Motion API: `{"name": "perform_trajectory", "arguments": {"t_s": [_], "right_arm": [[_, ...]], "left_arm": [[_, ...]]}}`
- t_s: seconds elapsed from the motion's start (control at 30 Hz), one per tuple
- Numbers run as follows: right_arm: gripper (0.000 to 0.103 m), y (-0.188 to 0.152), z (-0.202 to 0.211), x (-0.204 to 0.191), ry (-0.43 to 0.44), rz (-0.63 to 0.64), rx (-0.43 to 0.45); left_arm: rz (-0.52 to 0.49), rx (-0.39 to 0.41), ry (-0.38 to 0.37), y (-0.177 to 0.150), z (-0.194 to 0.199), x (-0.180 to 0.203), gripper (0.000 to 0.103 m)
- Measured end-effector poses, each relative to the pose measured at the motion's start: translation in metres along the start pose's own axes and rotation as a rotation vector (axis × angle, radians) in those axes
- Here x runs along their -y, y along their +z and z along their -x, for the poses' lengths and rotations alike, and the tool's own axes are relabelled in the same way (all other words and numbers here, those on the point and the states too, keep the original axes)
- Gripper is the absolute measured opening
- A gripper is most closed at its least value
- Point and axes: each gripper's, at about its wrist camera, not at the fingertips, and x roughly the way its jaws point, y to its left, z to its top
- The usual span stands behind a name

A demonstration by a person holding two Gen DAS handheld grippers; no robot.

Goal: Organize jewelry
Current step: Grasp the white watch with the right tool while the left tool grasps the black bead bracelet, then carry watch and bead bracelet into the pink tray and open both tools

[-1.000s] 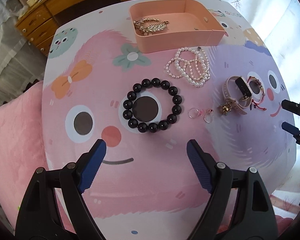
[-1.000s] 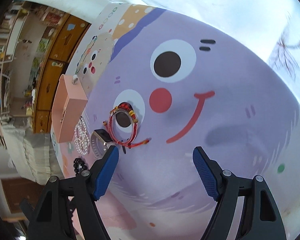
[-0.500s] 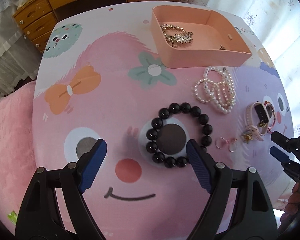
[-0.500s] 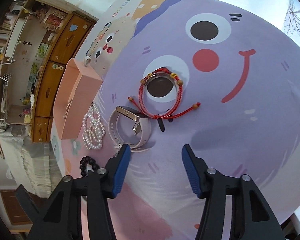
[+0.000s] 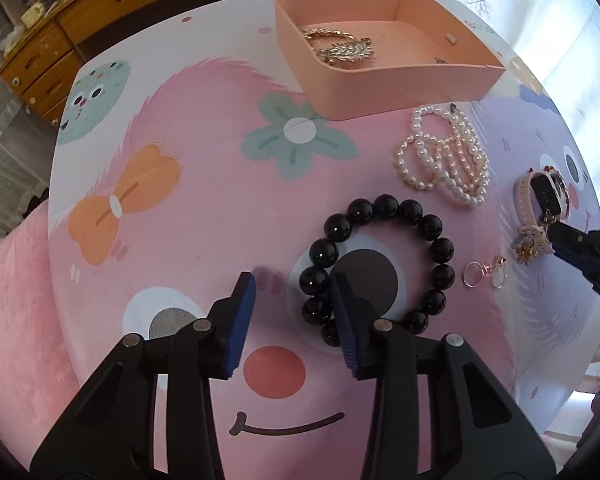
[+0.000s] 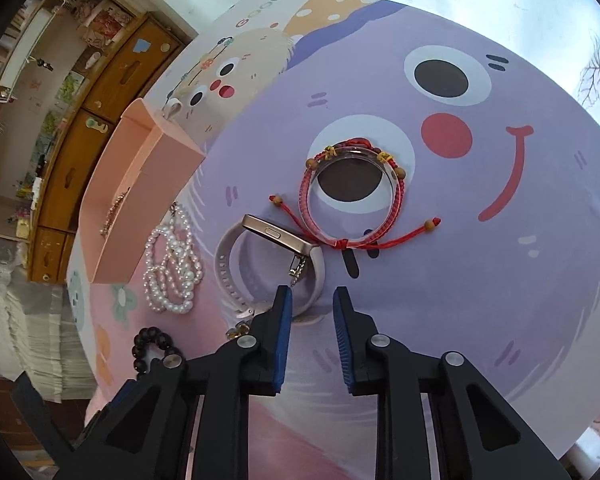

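A black bead bracelet [image 5: 380, 264] lies on the cartoon-print table. My left gripper [image 5: 292, 280] hangs over its left side. Its jaws are closing, and the left beads sit between them, close to the right finger [image 5: 344, 320]; the pads are not pressing. My right gripper [image 6: 312, 296] is also closing, with the lower curve of a pale pink watch [image 6: 236, 276] band between its fingers and no firm pinch visible. In the left wrist view the right gripper [image 5: 556, 242] shows at the watch [image 5: 530, 204].
A pink tray [image 5: 380, 92] at the back holds a gold leaf piece [image 5: 340, 50]. Pearl bracelets [image 5: 444, 160] lie in front of it. Two small rings [image 5: 484, 274] sit right of the black bracelet. A red cord bracelet [image 6: 348, 196] lies beyond the watch. Wooden drawers [image 5: 80, 28] stand behind the table.
Both pairs of jaws have narrowed a lot. My left gripper came down and across onto the black bracelet's left side. My right gripper slid over to the watch band.
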Motion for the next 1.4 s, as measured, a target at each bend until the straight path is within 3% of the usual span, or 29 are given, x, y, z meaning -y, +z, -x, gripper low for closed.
{"name": "perform_trajectory", "arguments": {"t_s": [0.03, 0.13, 0.47, 0.67, 0.77, 0.87, 1.17, 1.4], "right_arm": [[0.011, 0.001, -0.002, -0.001, -0.006, 0.002, -0.001], [0.004, 0.004, -0.004, -0.006, -0.032, 0.020, -0.002], [0.003, -0.004, 0.016, -0.010, -0.033, 0.046, 0.025], [0.003, -0.018, 0.059, -0.025, -0.053, 0.145, 0.159], [0.003, -0.027, 0.083, -0.030, 0.007, 0.173, 0.205], [0.003, -0.038, 0.102, -0.037, 0.010, 0.199, 0.236], [0.003, -0.071, 0.147, -0.060, 0.096, 0.253, 0.267], [0.003, -0.077, 0.173, -0.086, 0.150, 0.327, 0.292]], "left_arm": [[-0.012, 0.006, -0.004, 0.000, 0.000, 0.001, 0.030], [-0.037, 0.023, -0.009, -0.002, 0.001, 0.006, 0.013], [-0.007, 0.030, -0.073, -0.002, 0.015, -0.002, 0.012], [-0.016, 0.091, -0.106, -0.008, 0.045, -0.006, 0.012], [-0.026, 0.136, -0.141, -0.012, 0.067, -0.008, 0.012], [-0.049, 0.185, -0.171, -0.017, 0.092, -0.006, 0.012], [0.000, 0.247, -0.296, -0.032, 0.155, -0.020, 0.012], [-0.011, 0.308, -0.351, -0.028, 0.202, -0.027, 0.012]]}}
